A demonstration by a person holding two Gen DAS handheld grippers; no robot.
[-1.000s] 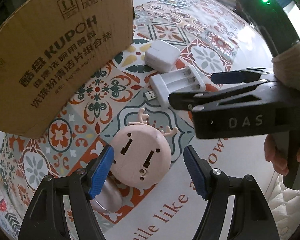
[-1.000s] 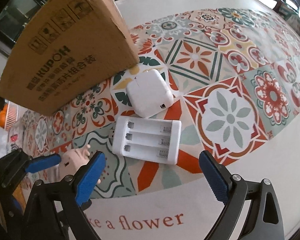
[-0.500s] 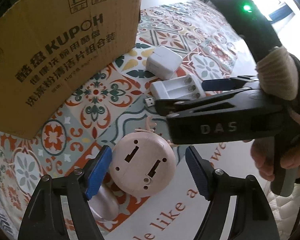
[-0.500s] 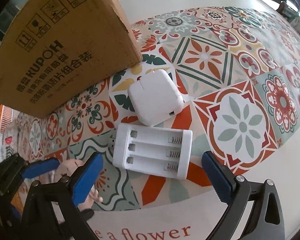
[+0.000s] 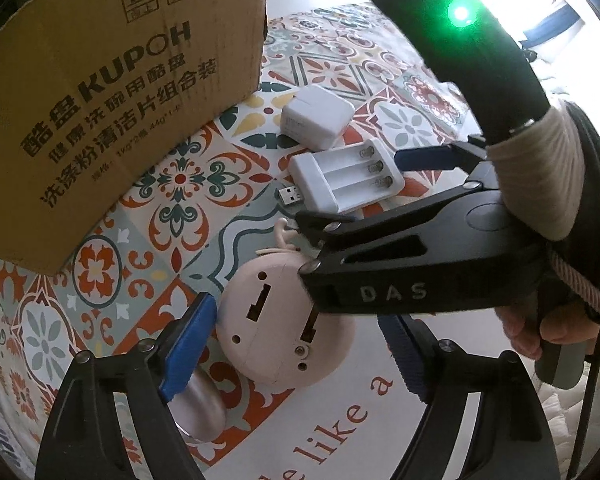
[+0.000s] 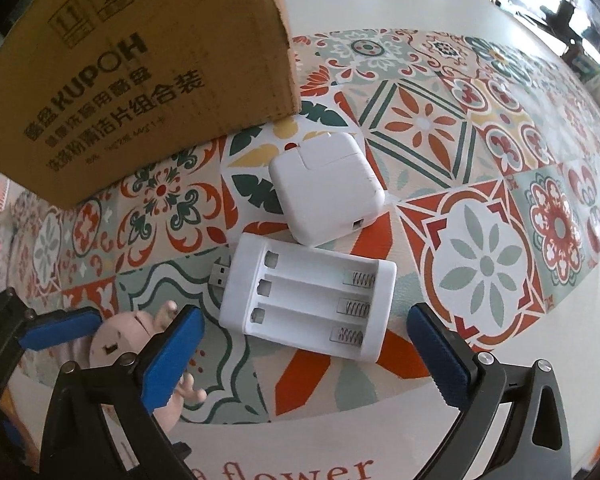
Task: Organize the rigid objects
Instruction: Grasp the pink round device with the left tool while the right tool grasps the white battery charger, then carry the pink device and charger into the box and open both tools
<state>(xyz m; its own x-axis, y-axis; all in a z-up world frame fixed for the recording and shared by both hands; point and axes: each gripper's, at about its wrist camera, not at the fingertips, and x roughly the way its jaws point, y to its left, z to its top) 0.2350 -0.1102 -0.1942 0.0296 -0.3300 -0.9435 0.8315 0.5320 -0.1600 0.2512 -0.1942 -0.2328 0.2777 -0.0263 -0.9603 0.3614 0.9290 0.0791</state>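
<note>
A patterned tile-print cloth (image 6: 480, 264) covers the table, with a cardboard box (image 6: 132, 80) at its left. The left gripper (image 5: 300, 344), jaws just widening, straddles the pink toy (image 5: 276, 324) without gripping; the right gripper (image 6: 304, 356) hangs wide open and empty over the white battery holder (image 6: 308, 300).

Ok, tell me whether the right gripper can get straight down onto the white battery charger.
Probably yes. The right gripper is open, its jaws either side of the battery charger, nothing between them; the white adapter sits close behind.
</note>
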